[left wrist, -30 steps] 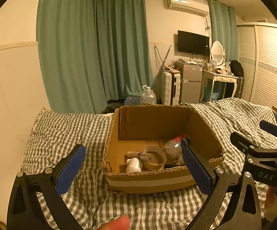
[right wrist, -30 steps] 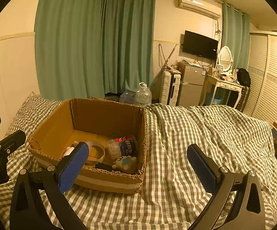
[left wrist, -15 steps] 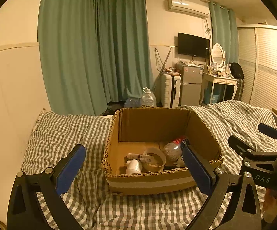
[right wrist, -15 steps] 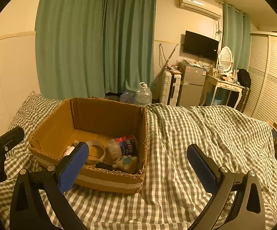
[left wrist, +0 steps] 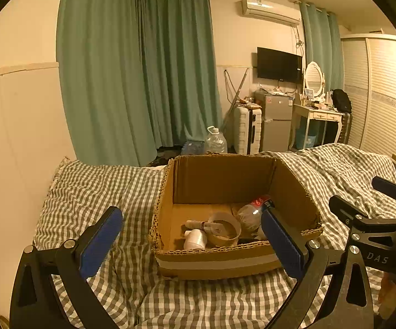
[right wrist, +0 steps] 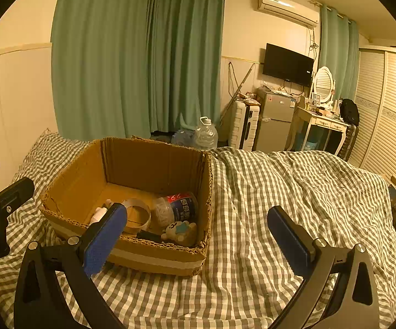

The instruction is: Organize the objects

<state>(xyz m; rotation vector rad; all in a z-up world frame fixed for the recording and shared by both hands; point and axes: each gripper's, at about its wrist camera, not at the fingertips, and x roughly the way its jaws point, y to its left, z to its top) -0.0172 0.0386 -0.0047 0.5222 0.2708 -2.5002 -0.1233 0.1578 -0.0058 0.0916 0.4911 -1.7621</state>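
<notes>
Both tools hang in front of the cardboard box [left wrist: 214,263] on the checked bedcover [right wrist: 280,192], neither touching anything. Left gripper [left wrist: 195,242]: jaws spread wide, nothing between them. Right gripper [right wrist: 198,235]: jaws equally wide, empty, aimed mostly at bare bedcover to the right of the box. Box contents, all crowded at the near end: a plastic bottle [right wrist: 176,208] lying on its side against the right wall, a tape ring [left wrist: 224,229] beside it, a small white tube [left wrist: 198,224] resting across the ring, a white spool [left wrist: 195,242] at the near wall, and a small plush toy [right wrist: 180,231] in the near right corner. A dark flat item lies next to the toy; cannot identify it. Nothing loose is visible on the bedcover, so the sorting looks close to complete or about to restart from the box. Risks as judged from here: the box sits on soft, rumpled bedding, so pressing a jaw on its rim would likely tip or slide it. The bottle is round and thin-walled; a squeeze off its middle could make it roll or squirt out. Items touch each other, so reaching for one may drag its neighbour. The near wall blocks a low approach; entry should come from above.
</notes>
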